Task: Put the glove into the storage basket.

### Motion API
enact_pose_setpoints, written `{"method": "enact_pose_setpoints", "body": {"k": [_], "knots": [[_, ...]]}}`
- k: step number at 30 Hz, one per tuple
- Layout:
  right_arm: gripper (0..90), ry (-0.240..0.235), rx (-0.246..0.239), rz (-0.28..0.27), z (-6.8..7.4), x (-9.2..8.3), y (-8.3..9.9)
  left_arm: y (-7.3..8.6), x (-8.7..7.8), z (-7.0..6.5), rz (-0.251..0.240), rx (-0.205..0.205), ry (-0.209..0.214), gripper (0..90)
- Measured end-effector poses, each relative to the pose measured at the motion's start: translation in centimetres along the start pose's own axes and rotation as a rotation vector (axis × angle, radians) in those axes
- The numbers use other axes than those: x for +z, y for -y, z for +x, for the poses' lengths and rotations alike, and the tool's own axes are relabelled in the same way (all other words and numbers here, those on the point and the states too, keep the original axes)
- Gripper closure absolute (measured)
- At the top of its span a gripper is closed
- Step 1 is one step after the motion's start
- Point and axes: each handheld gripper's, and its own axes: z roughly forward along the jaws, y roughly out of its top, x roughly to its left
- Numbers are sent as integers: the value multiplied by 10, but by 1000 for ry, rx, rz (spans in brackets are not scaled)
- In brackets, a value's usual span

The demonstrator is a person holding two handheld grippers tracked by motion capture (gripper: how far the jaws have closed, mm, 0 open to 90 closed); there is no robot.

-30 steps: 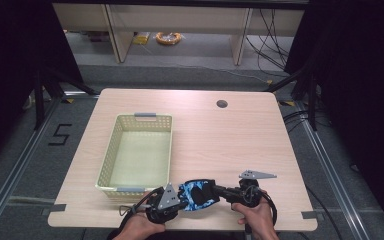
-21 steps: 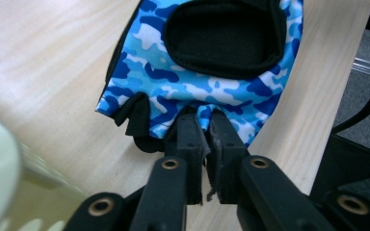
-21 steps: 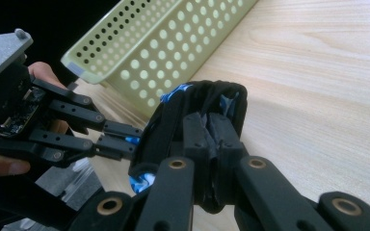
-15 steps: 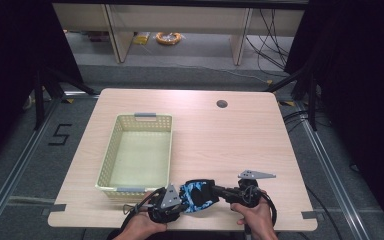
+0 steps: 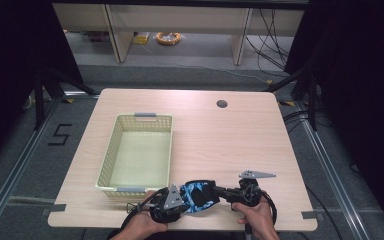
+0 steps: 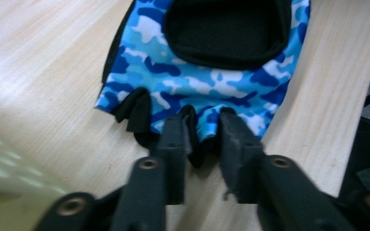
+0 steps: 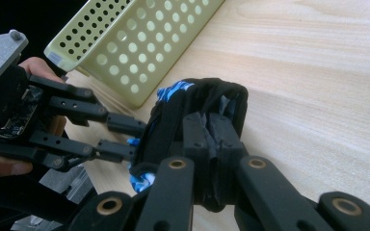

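Glove [image 5: 198,196]: blue camouflage, fingerless, lies at the table's [image 5: 240,135] near edge, just beside the basket's [image 5: 111,159] near corner, stretched between both grippers.
Left gripper [image 6: 201,129]: jaws have just been closing, with a finger stub of the glove between them; they look to pinch it.
Right gripper [image 7: 211,126]: pressed together on the black cuff.
Progress: glove gripped at both ends, not yet in the basket.
Left to do: probably lift and drop it in.
Hard to tell: how firmly the left pads bite; its palm side.
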Motion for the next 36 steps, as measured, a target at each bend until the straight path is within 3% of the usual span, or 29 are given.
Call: {"method": "enact_pose_setpoints", "body": {"k": [1, 5, 6, 9, 10, 12, 13, 15, 21, 23, 24, 26, 27, 29, 30, 32, 36], "knots": [[875, 0, -4, -1, 0, 0, 0, 0, 0, 0, 1, 5, -2, 835], [876, 13, -4, -3, -1, 0, 0, 1, 1, -1, -21, 4, -14, 861], [875, 10, 38, 7, 2, -1, 0, 1, 1, -1, -22, -4, -15, 862], [875, -13, 35, 1, 1, -1, 0, 0, 0, 0, -42, -35, 8, 864], [876, -5, 34, -6, 1, -1, -1, -1, -1, 2, -43, -19, 3, 865], [876, -4, 8, -16, 1, -2, -2, -2, -5, 2, -55, -27, -7, 865], [875, -29, 43, -13, 3, -3, -3, -4, -8, 3, -63, -20, -3, 865], [876, -12, -9, -44, 3, -5, -6, -8, -16, 3, -78, -15, -4, 865], [876, -41, 1, -83, 15, -14, -17, -17, -34, 7, -126, -11, -17, 863], [876, -57, -6, -95, 20, -16, -23, -19, -38, 8, -126, -10, -25, 862], [876, -62, -38, -107, 21, -17, -26, -20, -41, 9, -128, -3, -32, 861], [876, -72, -33, -105, 30, -19, -35, -23, -48, 11, -133, 3, -39, 859], [877, -79, -38, -108, 34, -20, -40, -24, -50, 11, -161, -21, -54, 859], [878, -82, -55, -104, 43, -22, -51, -29, -60, 16, -159, 2, -65, 857], [877, -83, -85, -116, 46, -23, -57, -30, -63, 17, -178, -13, -75, 857], [877, -76, -125, -118, 54, -24, -69, -33, -72, 23, -187, -2, -91, 855], [877, -96, -145, -120, 69, -19, -87, -37, -88, 34, -204, -14, -112, 852]]}}
